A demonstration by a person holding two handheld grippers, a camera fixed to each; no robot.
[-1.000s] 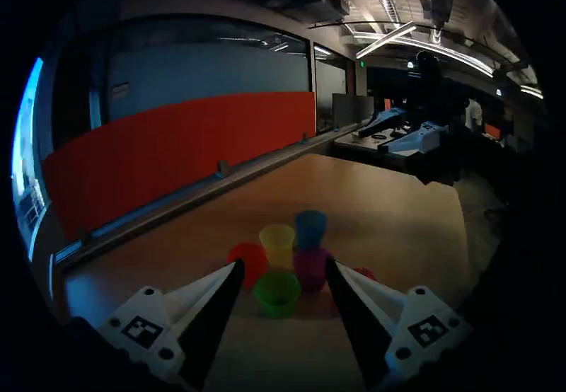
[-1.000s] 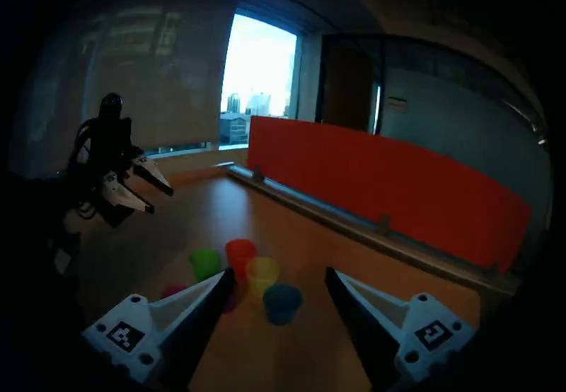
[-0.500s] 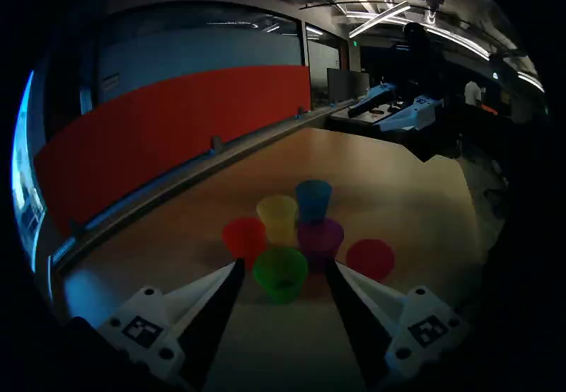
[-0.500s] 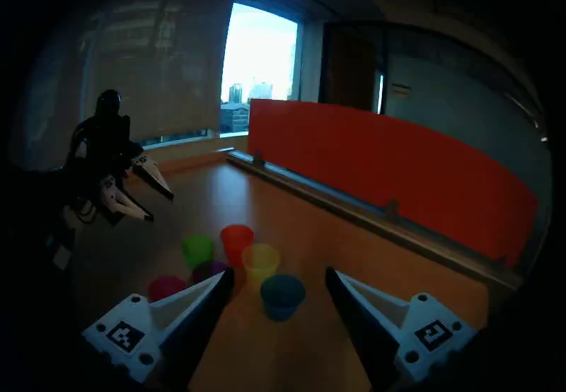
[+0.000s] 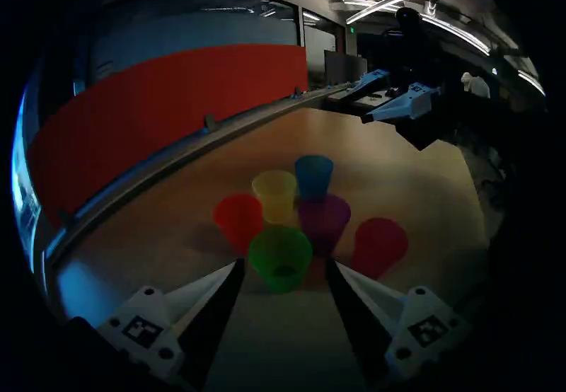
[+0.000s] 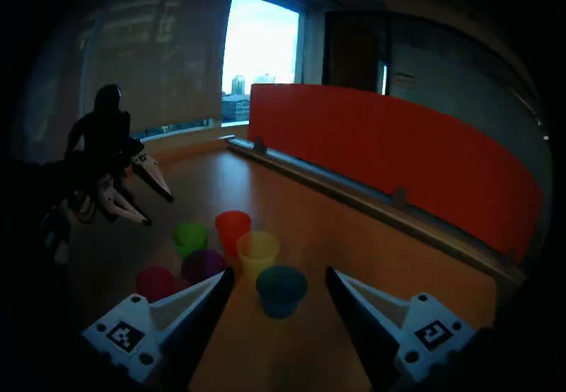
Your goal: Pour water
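Several coloured plastic cups stand clustered on a wooden table [image 5: 396, 180]. In the left gripper view, the green cup [image 5: 280, 257] is nearest, just ahead of my open left gripper [image 5: 283, 273]; behind it stand red [image 5: 239, 220], yellow [image 5: 275, 194], blue [image 5: 313, 175], purple [image 5: 323, 221] and pink [image 5: 378, 246] cups. In the right gripper view, the blue cup [image 6: 281, 290] sits just ahead of my open right gripper [image 6: 277, 276], with yellow [image 6: 257, 252], red [image 6: 232, 231], green [image 6: 190, 238], purple [image 6: 204, 265] and pink [image 6: 156, 281] beyond. Each gripper appears far off in the other's view, the right gripper [image 5: 389, 102] and the left gripper [image 6: 138, 194].
An orange divider panel [image 6: 396, 158] on a metal rail [image 5: 177, 155] runs along the table's far side. A bright window [image 6: 258, 73] lies past the table end. The room is dim, with ceiling lights [image 5: 382, 6] overhead.
Both cameras have tilted down and drawn closer, so the cups sit higher and larger in each view. Both grippers stay open with nothing held.
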